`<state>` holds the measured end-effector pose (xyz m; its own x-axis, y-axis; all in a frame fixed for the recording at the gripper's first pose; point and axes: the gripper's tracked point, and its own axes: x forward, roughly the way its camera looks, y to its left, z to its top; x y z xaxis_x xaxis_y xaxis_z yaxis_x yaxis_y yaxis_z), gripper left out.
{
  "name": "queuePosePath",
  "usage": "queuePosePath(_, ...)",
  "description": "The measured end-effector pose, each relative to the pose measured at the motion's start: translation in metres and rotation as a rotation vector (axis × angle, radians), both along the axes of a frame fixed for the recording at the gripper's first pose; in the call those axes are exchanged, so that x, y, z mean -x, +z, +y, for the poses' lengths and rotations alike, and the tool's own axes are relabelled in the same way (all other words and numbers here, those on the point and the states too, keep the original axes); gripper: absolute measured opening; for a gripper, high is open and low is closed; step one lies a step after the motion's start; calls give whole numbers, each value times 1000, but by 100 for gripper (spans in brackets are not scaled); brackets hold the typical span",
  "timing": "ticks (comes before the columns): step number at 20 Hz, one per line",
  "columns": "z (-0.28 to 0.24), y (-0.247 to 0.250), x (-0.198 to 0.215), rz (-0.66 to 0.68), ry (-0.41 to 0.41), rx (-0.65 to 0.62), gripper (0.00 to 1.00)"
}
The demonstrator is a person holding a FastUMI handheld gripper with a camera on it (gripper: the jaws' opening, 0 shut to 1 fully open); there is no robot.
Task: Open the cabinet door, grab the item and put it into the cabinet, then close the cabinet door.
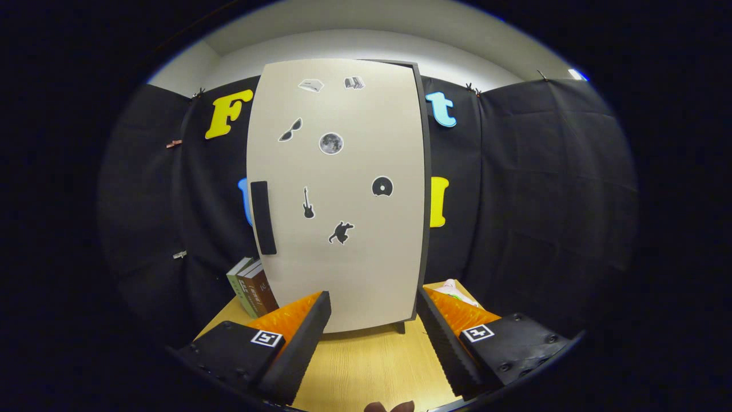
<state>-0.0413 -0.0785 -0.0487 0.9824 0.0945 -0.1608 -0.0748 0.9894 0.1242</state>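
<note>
The cabinet (337,194) stands upright on a pale wood-grain table (366,366), straight ahead of the gripper (373,309) and just beyond its fingertips. Its door (354,257) is shut: a smooth, matte beige panel with rounded corners, dotted with small black-and-white stickers, and bearing a slim black vertical handle (263,217) near its left edge. A dark frame edges its right side. The gripper's fingers are spread wide apart and hold nothing; they are black ribbed wedges backed in orange. A few hardback books (251,293) lean beside the cabinet's lower left corner.
</note>
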Motion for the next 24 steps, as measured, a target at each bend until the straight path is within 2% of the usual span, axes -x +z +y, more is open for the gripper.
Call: queuePosePath(24,-15,-7,16,-5,7,4,98)
